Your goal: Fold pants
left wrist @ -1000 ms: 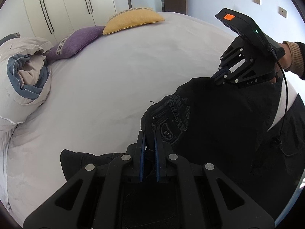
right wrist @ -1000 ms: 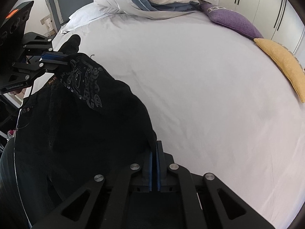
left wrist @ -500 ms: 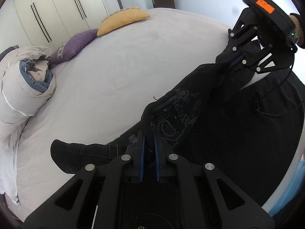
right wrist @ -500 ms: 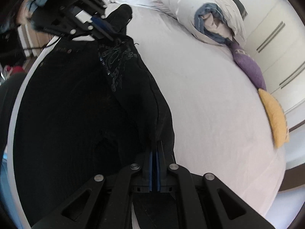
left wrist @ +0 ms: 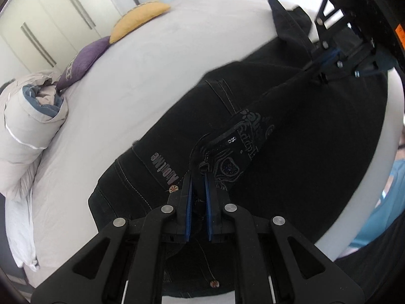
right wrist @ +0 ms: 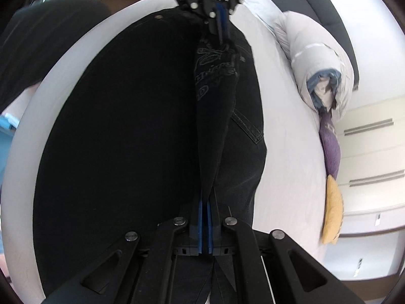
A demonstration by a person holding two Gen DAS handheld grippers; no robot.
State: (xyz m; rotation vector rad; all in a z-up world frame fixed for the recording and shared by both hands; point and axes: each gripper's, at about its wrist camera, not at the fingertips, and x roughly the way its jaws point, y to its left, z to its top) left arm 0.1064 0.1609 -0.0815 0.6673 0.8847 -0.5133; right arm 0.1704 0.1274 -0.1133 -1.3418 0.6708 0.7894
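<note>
The left gripper (left wrist: 197, 185) is pinched narrow on a fold of the black jeans (left wrist: 291, 136), its 2 blue-lined fingers (left wrist: 187, 207) pointing forward along the stretched waistband. Straight ahead and up to its right, the right gripper (left wrist: 321, 68) faces back toward it, clamped on the far end of the same band, so the cloth runs taut between them. From the right wrist view, the right gripper (right wrist: 205, 202) is nearly closed on the denim edge, and the left gripper (right wrist: 219, 29) hangs directly ahead at the top. The rest of the jeans lies spread beneath both grippers on the white bed (left wrist: 126, 96). Left of the left gripper sit a rolled duvet (left wrist: 27, 126), a purple pillow (left wrist: 81, 60) and a yellow pillow (left wrist: 138, 20).
</note>
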